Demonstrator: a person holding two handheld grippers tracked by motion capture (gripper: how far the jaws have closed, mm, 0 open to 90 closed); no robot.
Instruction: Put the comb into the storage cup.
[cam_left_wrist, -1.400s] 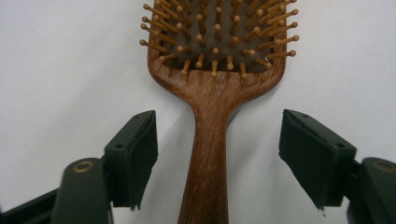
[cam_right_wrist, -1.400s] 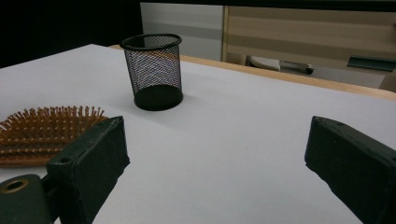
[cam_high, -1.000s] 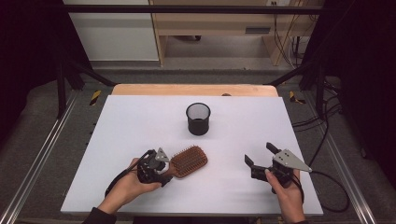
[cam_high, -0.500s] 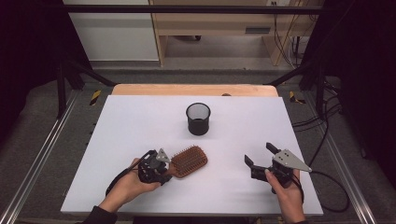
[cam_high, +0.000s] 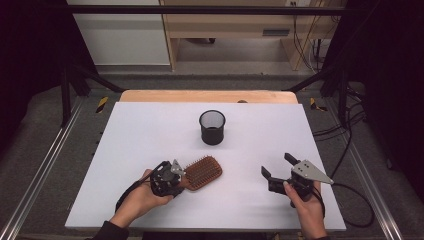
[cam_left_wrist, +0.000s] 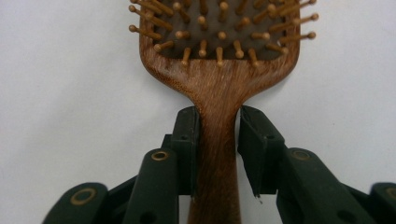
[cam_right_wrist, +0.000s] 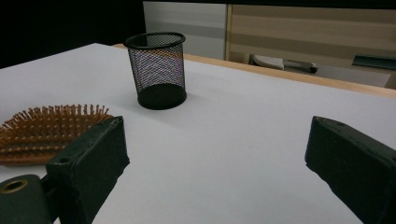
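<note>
White tabletop (cam_high: 150, 140) under the rig, dark floor around it, a wooden edge at the far side.

On it lies the brush (cam_high: 202, 172), bristles up, at about 7 o'clock from the mesh cup (cam_high: 212, 127) and near it. It looks like solid wood: stiff, light to moderate in weight, smooth and a little slick on the handle, not fragile, though the pins could bend if squeezed. The narrow neck just below the head is the sensible place to take it, and the left gripper (cam_left_wrist: 218, 135) is there. Its jaws have just been closing, with the handle between them; the left pad touches the wood, the right stands a hair off or barely meets it.

At 3 o'clock from the brush, well apart, the right gripper (cam_high: 276, 167) rests with jaws wide and empty.
</note>
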